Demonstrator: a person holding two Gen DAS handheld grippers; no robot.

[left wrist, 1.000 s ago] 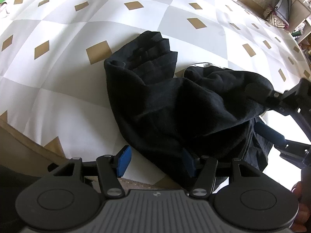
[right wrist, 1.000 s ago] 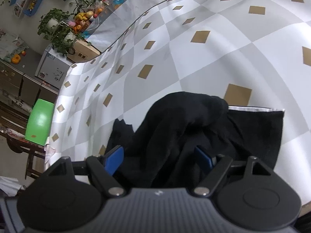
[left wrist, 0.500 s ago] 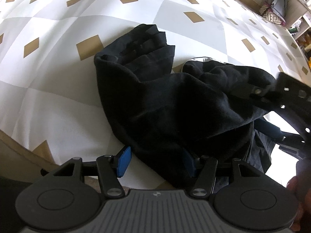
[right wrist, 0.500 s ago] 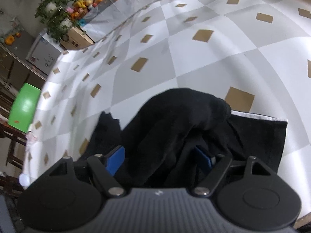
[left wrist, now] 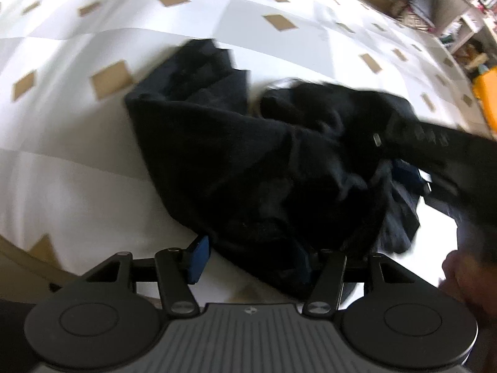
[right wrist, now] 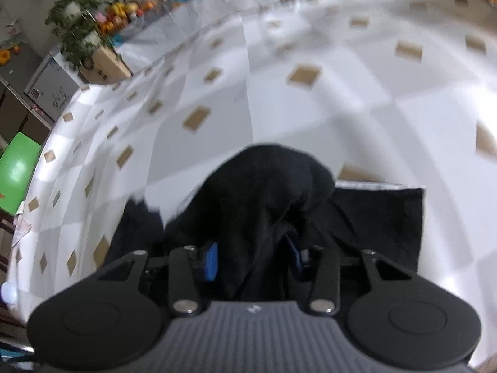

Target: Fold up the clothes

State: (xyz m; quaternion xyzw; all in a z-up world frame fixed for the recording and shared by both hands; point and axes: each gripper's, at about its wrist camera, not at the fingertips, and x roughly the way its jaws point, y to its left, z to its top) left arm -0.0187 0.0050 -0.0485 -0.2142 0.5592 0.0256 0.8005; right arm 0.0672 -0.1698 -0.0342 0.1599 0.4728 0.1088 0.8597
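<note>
Checked tablecloth (right wrist: pixel 279 118) under black garment (right wrist: pixel 267 192), right claw (right wrist: pixel 254 261) closing.

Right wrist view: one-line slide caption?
Right tool closing on a bunched fold of black garment over the checked tablecloth.

Garment (left wrist: pixel 248 161) on table (left wrist: pixel 77 186), near edge.
Crumpled heap between both tongs: left tongs (left wrist: pixel 248 256) at its near edge, right tongs (right wrist: pixel 254 259) astride a raised fold.

Black garment (left wrist: pixel 248 161) lies crumpled on checkered cloth (left wrist: pixel 77 161).
</note>
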